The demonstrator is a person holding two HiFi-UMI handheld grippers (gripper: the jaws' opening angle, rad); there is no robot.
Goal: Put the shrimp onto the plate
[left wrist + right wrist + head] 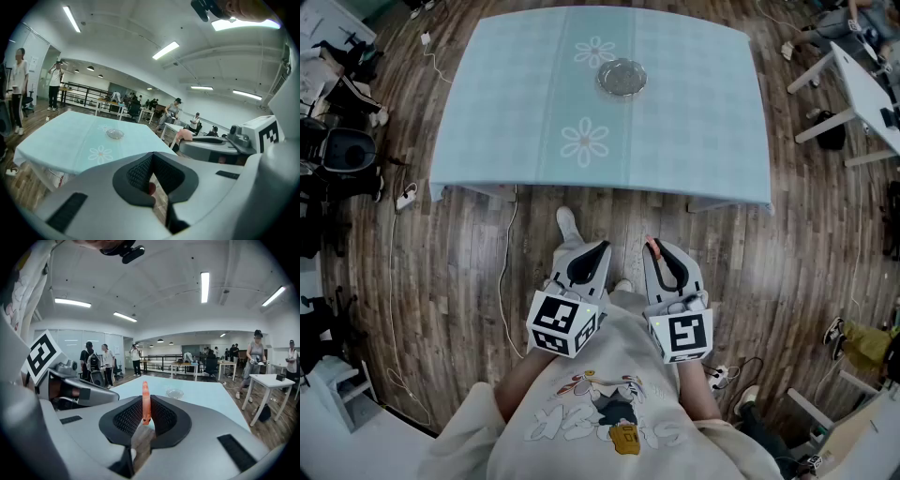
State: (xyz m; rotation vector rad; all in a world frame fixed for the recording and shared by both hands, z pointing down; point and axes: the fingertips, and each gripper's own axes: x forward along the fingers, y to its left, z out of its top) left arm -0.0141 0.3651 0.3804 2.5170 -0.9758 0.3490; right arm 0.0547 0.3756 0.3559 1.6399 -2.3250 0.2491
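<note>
The right gripper (656, 249) pinches the thin orange shrimp (146, 401) between its jaws; the round glass plate (622, 78) lies well apart at 12 o'clock; the jaws of the left gripper (599, 249) are pressed together

A: What kind of room am I driving in?
B: Open-plan office or lab, from what I see. Ceiling strip lights (205, 287), white desk (862, 89) at 2 o'clock, office chair (347, 150) at 9, power strip (406, 197) on the wood floor (459, 272), people (101, 363) standing among desks.
</note>
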